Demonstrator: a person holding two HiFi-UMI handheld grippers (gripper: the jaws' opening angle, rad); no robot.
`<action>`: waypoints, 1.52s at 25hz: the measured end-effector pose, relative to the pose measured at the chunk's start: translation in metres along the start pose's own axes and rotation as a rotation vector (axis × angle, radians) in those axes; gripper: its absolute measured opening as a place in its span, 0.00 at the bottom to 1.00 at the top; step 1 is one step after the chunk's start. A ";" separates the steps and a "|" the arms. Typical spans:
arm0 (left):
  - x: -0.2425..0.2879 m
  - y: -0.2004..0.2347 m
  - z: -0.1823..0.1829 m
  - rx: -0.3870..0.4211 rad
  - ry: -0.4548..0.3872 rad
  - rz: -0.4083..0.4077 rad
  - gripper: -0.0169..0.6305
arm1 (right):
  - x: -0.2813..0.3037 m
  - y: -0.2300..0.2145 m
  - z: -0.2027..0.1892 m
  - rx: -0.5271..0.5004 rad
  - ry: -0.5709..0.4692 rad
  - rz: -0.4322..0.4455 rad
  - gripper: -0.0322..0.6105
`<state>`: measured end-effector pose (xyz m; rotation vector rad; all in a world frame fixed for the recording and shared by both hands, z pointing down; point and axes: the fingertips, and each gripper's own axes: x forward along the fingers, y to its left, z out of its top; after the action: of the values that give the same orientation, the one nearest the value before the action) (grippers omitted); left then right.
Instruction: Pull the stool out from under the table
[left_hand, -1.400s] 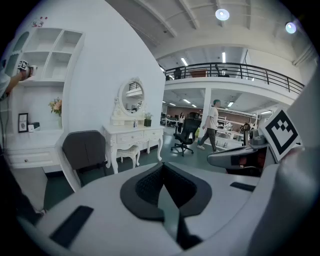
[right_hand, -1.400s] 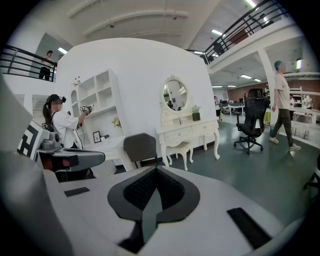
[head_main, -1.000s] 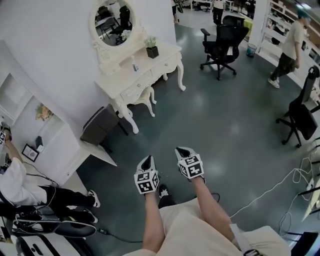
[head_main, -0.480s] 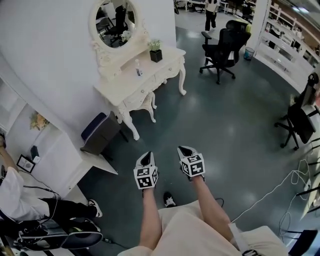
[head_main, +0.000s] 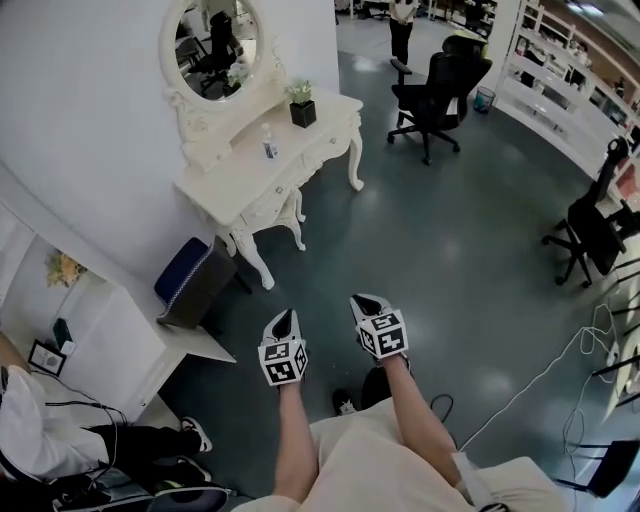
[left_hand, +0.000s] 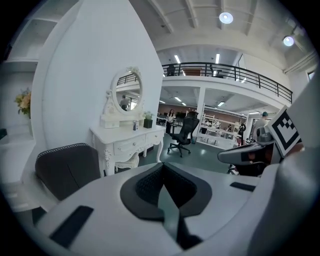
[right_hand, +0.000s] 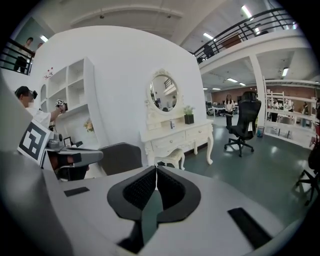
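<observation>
Stool (head_main: 290, 207) mostly hidden under table (head_main: 262, 165). Left gripper (head_main: 283, 322), right gripper (head_main: 364, 303): jaws pressed together, nothing between.

Ahead of me the dark glossy floor (head_main: 450, 260) carries a white dressing table (head_main: 240, 168) with a stool (head_main: 285, 208) tucked under it, a dark padded chair (head_main: 190, 280) beside it and a black office chair (head_main: 432, 85), while the tabletop bears an oval mirror (head_main: 208, 45), a potted plant (head_main: 301, 103) and a small bottle (head_main: 269, 148).

Grey floor (head_main: 450, 260), white wall (head_main: 90, 120)
</observation>
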<state>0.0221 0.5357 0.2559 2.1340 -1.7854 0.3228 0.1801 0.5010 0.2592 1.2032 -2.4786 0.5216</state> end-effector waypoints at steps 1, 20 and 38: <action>0.005 0.001 0.003 0.005 -0.002 -0.004 0.05 | 0.005 -0.001 0.000 0.003 0.003 -0.001 0.12; 0.187 0.040 0.093 0.030 0.041 0.009 0.05 | 0.161 -0.106 0.103 0.038 0.013 0.054 0.12; 0.371 0.033 0.151 0.026 0.070 0.038 0.05 | 0.278 -0.246 0.150 0.049 0.073 0.124 0.12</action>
<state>0.0523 0.1347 0.2636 2.0818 -1.7928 0.4274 0.1927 0.1023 0.2956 1.0330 -2.5023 0.6505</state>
